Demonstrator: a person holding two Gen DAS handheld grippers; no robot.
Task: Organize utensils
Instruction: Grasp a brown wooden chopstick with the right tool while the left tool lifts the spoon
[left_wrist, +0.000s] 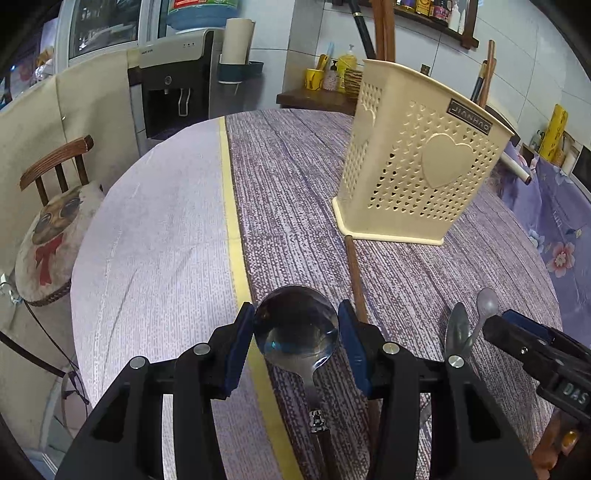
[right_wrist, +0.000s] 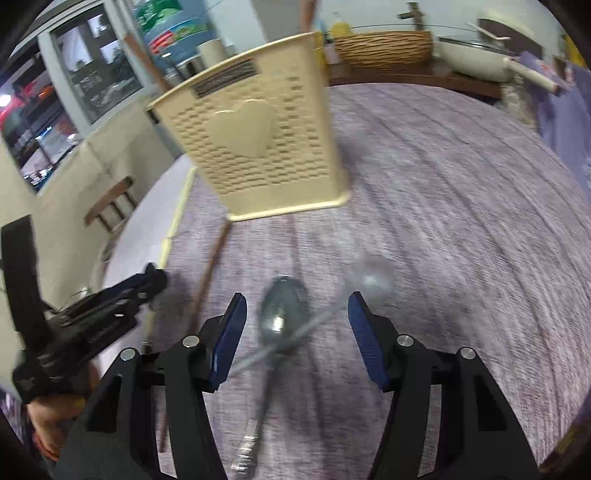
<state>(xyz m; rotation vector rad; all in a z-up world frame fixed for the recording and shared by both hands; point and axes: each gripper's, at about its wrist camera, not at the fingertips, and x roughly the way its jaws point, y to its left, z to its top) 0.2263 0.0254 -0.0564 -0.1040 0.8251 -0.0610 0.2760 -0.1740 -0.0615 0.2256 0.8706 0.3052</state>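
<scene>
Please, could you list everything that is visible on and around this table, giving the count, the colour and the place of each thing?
holder: one, cream, upright on the far side of the table
big spoon: one, silver, its bowl between the left tongs' pads
small spoon: one, silver, on the cloth below the right tongs
pale spoon: one, whitish, crossing the small spoon
stick: one, brown, lying from the holder's base
tablecloth: one, purple-grey, yellow stripe
chair: one, brown, left of the table
left tongs: black, blue pads, gripping the big spoon
right tongs: same colours, open

Home kitchen — water dispenser (left_wrist: 173, 88), condiment shelf (left_wrist: 439, 18).
</scene>
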